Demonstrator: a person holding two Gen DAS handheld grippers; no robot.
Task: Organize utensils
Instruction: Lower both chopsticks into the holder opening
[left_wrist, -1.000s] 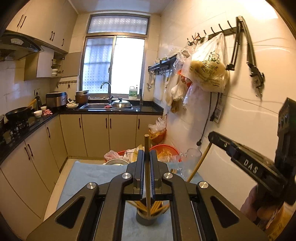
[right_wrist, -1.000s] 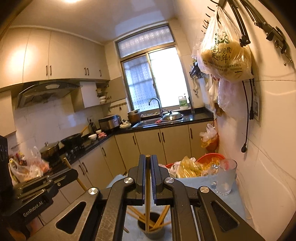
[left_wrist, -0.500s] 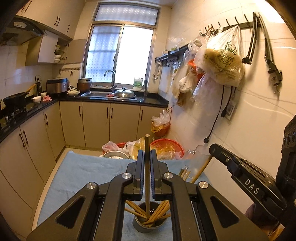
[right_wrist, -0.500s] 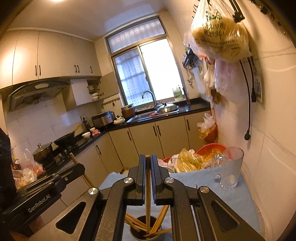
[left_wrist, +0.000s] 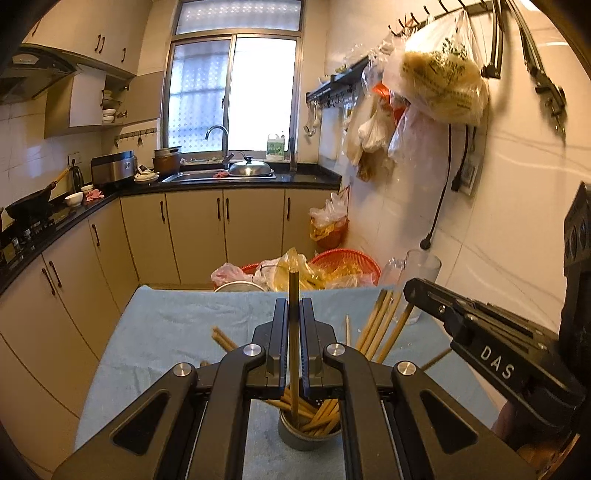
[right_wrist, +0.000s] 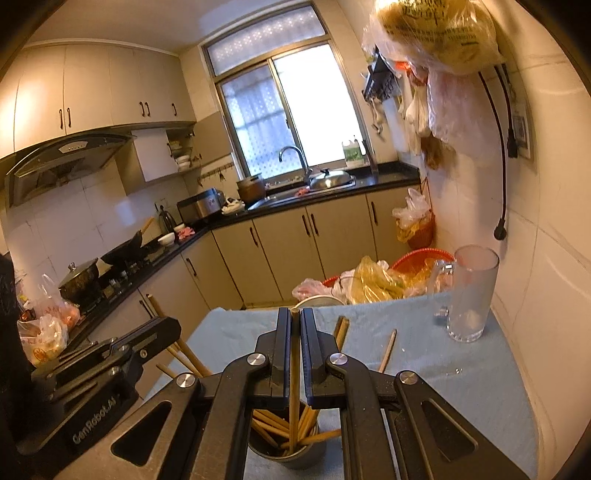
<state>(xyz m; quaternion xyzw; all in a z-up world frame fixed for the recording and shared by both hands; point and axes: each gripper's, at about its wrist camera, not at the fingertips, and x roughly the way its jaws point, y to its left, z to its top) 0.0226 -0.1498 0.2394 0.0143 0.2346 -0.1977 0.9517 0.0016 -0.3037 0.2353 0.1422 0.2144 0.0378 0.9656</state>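
Both the left gripper (left_wrist: 294, 334) and right gripper (right_wrist: 294, 341) clench upright chopsticks, tips directly over the metal holder (left_wrist: 308, 435) below.

My left gripper (left_wrist: 293, 332) is matte black with silver screws, and so is my right gripper (right_wrist: 294, 339). Each pinches a tan wooden chopstick (left_wrist: 293, 343). The holder (left_wrist: 306, 437) is dull grey metal, full of pale yellow-brown sticks. A light blue cloth (left_wrist: 177, 325) covers the bench. The basket (left_wrist: 349, 260) is orange-red mesh. The glass mug (right_wrist: 471, 295) is clear, slightly frosted.
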